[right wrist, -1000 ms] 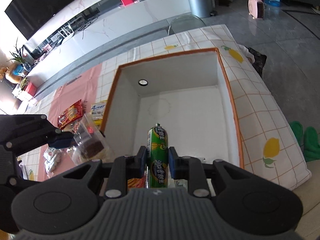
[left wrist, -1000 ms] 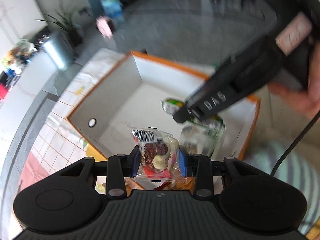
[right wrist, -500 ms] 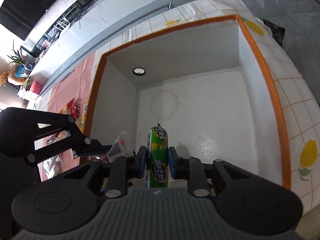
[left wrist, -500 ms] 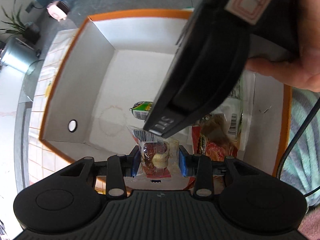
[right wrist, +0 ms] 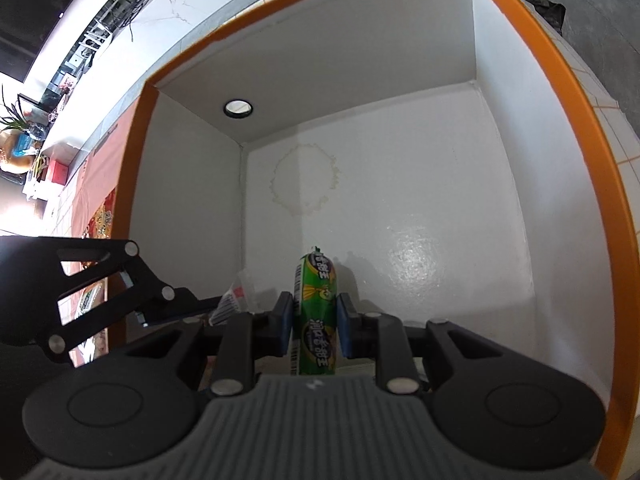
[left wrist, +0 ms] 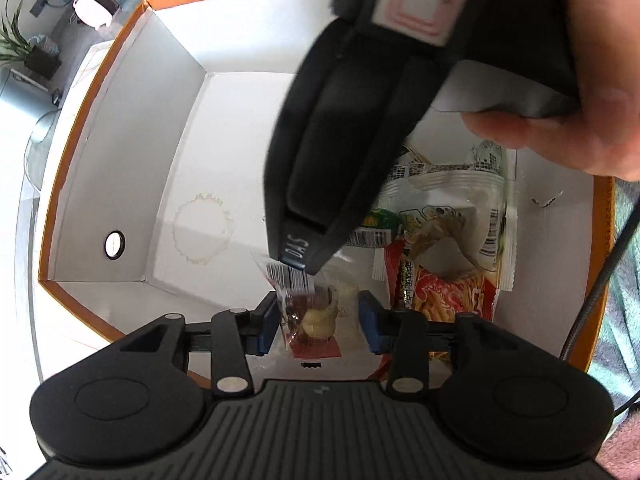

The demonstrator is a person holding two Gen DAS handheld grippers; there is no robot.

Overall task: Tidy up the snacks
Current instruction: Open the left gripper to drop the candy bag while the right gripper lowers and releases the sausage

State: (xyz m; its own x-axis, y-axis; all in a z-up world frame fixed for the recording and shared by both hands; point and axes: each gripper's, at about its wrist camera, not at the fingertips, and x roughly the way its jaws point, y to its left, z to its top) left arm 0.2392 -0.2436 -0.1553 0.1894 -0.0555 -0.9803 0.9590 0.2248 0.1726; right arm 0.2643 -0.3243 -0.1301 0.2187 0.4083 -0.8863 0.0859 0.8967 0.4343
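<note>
Left gripper (left wrist: 318,322) jaws just opening, clear snack packet (left wrist: 310,316) loose between them inside orange-rimmed box (left wrist: 112,208), right gripper (right wrist: 311,326) jaws clamped on green tube (right wrist: 316,312) over box floor

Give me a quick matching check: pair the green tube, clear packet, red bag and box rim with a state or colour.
1 green tube
2 clear packet
3 red bag
4 box rim

a orange
b clamped in the right gripper
c lying on the box floor
d between the left gripper's parted pads, which have just been opening

1-b, 2-d, 3-c, 4-a
</note>
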